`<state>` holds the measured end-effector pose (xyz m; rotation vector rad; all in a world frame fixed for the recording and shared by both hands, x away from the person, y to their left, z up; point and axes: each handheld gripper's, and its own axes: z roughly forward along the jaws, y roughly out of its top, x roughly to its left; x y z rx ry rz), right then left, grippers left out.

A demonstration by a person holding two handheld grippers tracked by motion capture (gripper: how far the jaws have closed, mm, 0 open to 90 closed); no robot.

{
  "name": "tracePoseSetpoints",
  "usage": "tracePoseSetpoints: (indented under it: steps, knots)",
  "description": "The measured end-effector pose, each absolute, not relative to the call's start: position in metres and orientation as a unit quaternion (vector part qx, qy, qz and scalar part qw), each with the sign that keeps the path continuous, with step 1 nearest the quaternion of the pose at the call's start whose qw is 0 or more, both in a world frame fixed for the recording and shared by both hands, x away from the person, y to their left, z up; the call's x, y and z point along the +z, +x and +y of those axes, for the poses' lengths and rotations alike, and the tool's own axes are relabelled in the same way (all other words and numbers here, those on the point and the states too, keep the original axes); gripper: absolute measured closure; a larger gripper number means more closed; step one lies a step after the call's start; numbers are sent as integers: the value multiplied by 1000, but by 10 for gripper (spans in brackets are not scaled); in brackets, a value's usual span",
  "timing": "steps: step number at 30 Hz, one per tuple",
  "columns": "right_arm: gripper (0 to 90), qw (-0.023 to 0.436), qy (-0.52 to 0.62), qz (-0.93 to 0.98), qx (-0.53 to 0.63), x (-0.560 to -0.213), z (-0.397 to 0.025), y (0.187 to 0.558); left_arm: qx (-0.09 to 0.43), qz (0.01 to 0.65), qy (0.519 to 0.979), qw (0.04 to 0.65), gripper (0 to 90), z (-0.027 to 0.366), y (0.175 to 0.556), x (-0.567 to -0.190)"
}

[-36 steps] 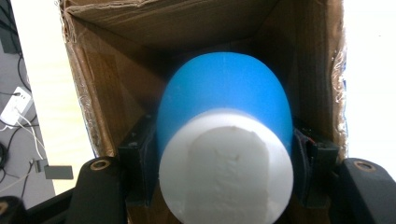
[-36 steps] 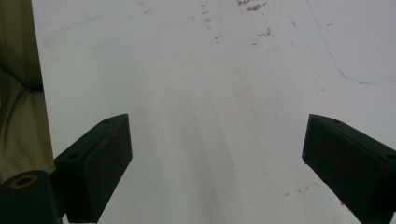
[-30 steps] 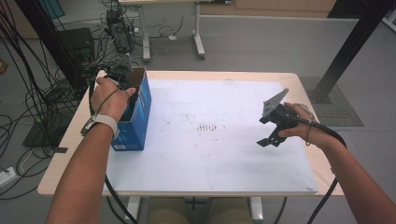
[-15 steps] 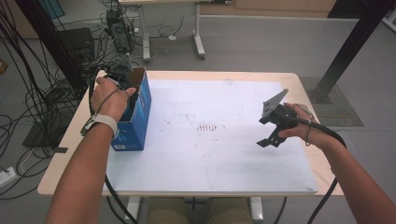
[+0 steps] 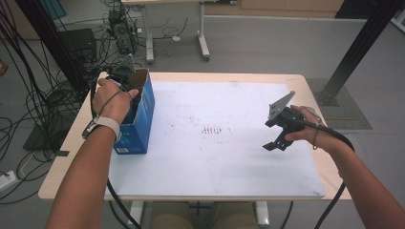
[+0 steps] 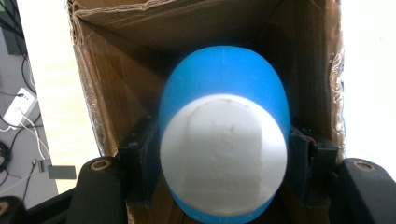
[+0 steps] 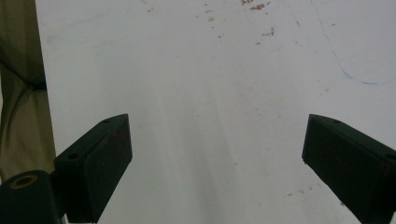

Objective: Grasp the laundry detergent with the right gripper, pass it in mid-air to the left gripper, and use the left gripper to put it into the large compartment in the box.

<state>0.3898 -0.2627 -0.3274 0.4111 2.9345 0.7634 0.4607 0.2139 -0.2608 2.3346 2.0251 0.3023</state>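
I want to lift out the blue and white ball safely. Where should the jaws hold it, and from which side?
Grip the ball across its widest middle, coming straight down through the open top of the box. The cardboard walls block every other side, and the left gripper already clamps it this way.

White mat (image 5: 229, 157) with reddish-brown specks (image 5: 213, 130) near its middle covers most of the wooden surface (image 5: 62, 167), black cables (image 5: 28, 95) and a power strip (image 5: 5, 179) lie on the grey floor off its left edge, second table's legs (image 5: 203, 43) beyond the far edge.
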Motion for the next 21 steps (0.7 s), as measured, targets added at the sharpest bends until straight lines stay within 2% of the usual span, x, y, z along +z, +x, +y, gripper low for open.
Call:
tracePoseSetpoints:
  steps: [21]
  knots:
    - [87, 40, 135, 958, 250, -328, -264, 389, 97, 653, 751, 20, 373, 214, 460, -261]
